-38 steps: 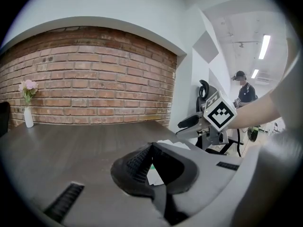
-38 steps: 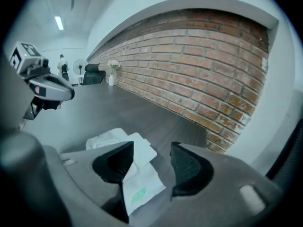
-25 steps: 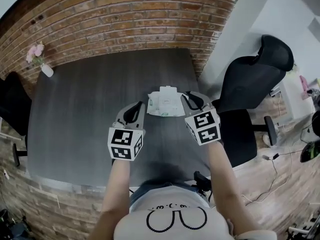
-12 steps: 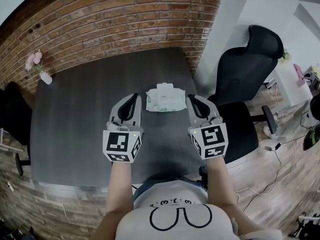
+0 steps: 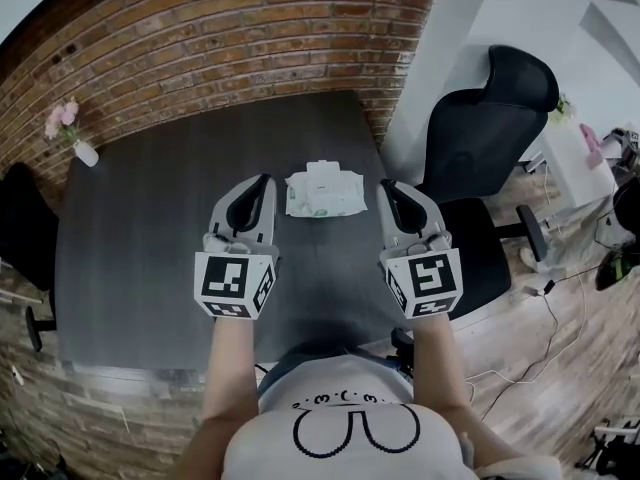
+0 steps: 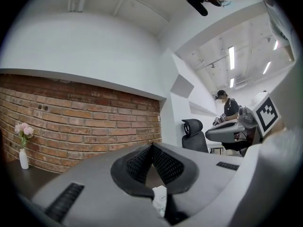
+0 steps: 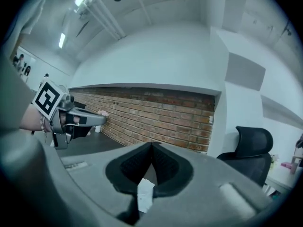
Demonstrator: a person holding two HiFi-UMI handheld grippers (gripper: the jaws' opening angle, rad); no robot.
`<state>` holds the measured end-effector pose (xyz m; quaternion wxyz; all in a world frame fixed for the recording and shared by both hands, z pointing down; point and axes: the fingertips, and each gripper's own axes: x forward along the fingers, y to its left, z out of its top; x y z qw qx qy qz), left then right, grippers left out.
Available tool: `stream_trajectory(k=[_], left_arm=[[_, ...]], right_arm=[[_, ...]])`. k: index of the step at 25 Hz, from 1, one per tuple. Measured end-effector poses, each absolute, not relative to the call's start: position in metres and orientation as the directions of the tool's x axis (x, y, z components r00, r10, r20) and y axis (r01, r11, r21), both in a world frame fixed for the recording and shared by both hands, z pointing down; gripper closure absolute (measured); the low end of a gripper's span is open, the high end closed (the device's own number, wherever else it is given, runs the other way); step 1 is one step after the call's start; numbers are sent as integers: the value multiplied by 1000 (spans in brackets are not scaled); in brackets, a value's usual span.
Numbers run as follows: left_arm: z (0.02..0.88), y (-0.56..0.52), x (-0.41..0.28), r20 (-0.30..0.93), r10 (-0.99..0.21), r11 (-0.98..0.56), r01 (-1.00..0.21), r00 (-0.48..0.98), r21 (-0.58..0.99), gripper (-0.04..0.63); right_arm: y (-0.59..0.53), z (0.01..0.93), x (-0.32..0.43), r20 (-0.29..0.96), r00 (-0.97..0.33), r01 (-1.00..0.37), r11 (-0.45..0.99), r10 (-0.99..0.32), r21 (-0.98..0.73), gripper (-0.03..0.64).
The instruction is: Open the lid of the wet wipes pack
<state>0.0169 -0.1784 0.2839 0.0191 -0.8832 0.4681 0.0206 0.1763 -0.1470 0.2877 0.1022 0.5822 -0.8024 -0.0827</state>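
Observation:
The wet wipes pack [image 5: 322, 192] lies flat on the dark grey table [image 5: 150, 228], white and pale green, with its white lid part at the far edge. Whether the lid is up I cannot tell. My left gripper [image 5: 263, 182] hovers left of the pack and my right gripper [image 5: 385, 188] right of it, both raised, pointing level and clear of it. In the left gripper view the left gripper [image 6: 151, 146] has its jaws meeting at the tips with nothing between them. The right gripper [image 7: 152, 144] is shut the same way, empty.
A black office chair [image 5: 490, 138] stands off the table's right edge, and another dark chair [image 5: 25, 218] at the left. A small vase of pink flowers [image 5: 72, 133] sits at the table's far left corner before the brick wall [image 5: 230, 38]. A person [image 6: 229, 109] stands far off.
Both grippers have risen and drawn back from the pack's sides. The right gripper's jaws have closed. The pack stays on the table.

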Motion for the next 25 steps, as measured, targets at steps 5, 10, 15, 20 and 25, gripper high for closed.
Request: stream_trajectory(k=[5, 10, 15, 20, 25], left_arm=[[279, -176, 18, -72, -821, -565, -824, 567, -43, 597], [271, -174, 14, -109, -823, -554, -830, 557, -56, 597], [270, -176, 13, -103, -826, -554, -832, 554, -39, 597], [266, -173, 14, -120, -824, -552, -832, 553, -48, 597], [267, -173, 16, -119, -824, -552, -832, 554, -53, 597]], right_arm=[[-148, 286, 175, 83, -306, -913, 317, -949, 257, 615], [-149, 288, 175, 90, -304, -913, 316, -949, 258, 615], [-150, 287, 173, 91, -309, -911, 322, -947, 257, 615], [-148, 288, 175, 95, -310, -912, 324, -946, 251, 615], [-148, 291, 177, 96, -311, -914, 326, -945, 242, 615]])
